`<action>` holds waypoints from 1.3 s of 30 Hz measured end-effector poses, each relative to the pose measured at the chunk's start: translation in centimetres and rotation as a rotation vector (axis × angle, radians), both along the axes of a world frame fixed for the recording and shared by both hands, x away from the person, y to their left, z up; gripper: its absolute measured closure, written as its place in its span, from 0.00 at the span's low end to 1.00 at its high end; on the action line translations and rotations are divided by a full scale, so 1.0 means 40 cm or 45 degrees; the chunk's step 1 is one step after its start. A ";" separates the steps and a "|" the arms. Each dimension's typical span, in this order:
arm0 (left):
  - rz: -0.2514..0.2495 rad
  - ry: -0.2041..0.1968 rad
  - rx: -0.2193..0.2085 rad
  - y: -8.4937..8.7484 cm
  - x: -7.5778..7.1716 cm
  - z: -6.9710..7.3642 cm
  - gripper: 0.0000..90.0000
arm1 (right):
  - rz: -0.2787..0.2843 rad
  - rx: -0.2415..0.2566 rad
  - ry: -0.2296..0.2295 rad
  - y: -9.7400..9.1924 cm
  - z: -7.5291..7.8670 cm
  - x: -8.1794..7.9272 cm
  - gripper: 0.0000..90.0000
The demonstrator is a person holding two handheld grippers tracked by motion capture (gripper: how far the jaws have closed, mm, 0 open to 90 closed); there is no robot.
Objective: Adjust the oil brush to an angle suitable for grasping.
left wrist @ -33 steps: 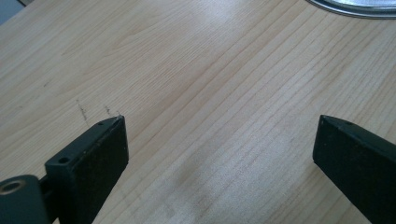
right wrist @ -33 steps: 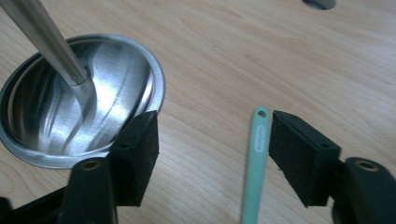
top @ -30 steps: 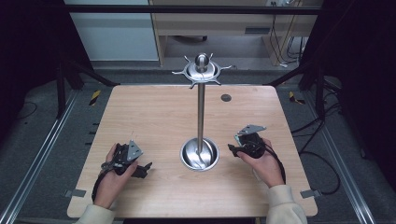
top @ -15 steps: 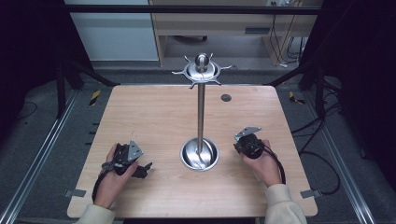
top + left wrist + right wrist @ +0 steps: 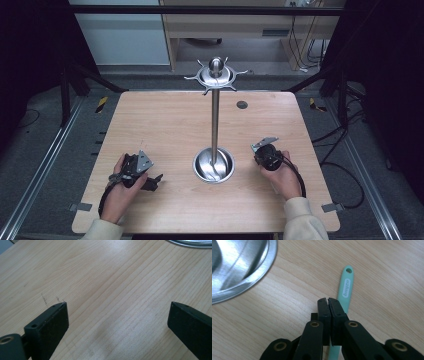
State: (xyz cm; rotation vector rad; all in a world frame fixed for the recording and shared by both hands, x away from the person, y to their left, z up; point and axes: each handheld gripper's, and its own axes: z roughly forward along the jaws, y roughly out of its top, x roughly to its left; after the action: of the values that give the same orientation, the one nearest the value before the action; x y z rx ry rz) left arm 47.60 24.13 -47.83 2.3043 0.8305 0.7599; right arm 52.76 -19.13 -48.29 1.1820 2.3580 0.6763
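Observation:
A mint-green utensil handle (image 5: 346, 285) with a hanging hole lies flat on the wooden table (image 5: 165, 125). My right gripper (image 5: 328, 300) sits over it. Its jaws have just been closing and now meet at the tips with nothing between them; the handle runs underneath, beside the right jaw. In the high view the right gripper (image 5: 261, 154) rests just right of the metal stand's round base (image 5: 213, 165). My left gripper (image 5: 117, 315) stands wide open over bare wood, and in the high view the left gripper (image 5: 150, 181) lies left of the base.
The stand's thin pole rises from the base to a hooked crown (image 5: 216, 76). The base's rim shows in the right gripper view (image 5: 239, 267) and in the left gripper view (image 5: 192, 242). A small dark disc (image 5: 242, 104) sits at the table's far side.
The right gripper's jaws have gone from spread to shut, with the hand shifting only slightly. The left hand and gripper have stayed where they were.

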 end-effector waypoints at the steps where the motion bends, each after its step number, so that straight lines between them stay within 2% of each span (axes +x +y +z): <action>1: 0.002 0.003 -0.001 0.000 0.000 0.000 0.03 | -0.007 -0.016 0.006 0.001 -0.001 0.000 0.99; 7: -0.003 0.002 -0.001 -0.002 0.000 -0.001 0.03 | -0.031 -0.036 0.015 -0.003 -0.002 0.003 1.00; 9: -0.003 0.006 0.001 -0.001 0.000 -0.001 0.03 | -0.053 -0.070 0.013 -0.004 -0.001 0.003 1.00; 13: -0.002 0.004 -0.002 -0.001 0.000 -0.001 0.03 | -0.080 -0.086 0.013 -0.006 -0.001 0.004 1.00; 14: -0.003 0.003 0.002 -0.001 0.000 -0.001 0.03 | -0.101 -0.106 0.016 -0.010 0.000 0.006 1.00; 18: -0.003 0.003 0.000 -0.001 0.000 -0.001 0.03 | -0.150 -0.088 0.032 -0.024 0.002 0.009 1.00; 21: -0.004 0.004 0.001 -0.001 0.000 -0.001 0.03 | -0.158 -0.067 0.040 -0.030 0.003 0.009 0.99; 24: -0.004 0.004 -0.002 -0.001 0.000 -0.001 0.03 | -0.174 0.003 0.053 -0.043 0.027 -0.001 0.97; 27: -0.005 0.008 0.001 -0.001 0.001 -0.001 0.03 | -0.212 0.036 0.084 -0.054 0.054 -0.016 0.95; 30: -0.003 0.009 -0.002 -0.001 0.000 0.000 0.03 | -0.250 0.051 0.153 -0.067 0.070 -0.029 0.89; 31: -0.003 0.009 -0.002 -0.001 0.000 0.000 0.03 | -0.250 0.051 0.153 -0.067 0.070 -0.029 0.89; 33: -0.005 0.003 0.001 0.000 0.000 0.001 0.03 | -0.272 0.041 0.217 -0.074 0.073 -0.037 0.83; 39: -0.003 0.009 -0.003 0.000 0.000 0.000 0.03 | -0.314 0.031 0.298 -0.075 0.068 -0.031 0.76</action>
State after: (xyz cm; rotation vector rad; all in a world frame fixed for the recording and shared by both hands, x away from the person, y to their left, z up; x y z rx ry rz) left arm 47.62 24.12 -47.84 2.3071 0.8308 0.7497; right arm 51.54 -22.12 -45.56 1.6064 2.3349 0.5069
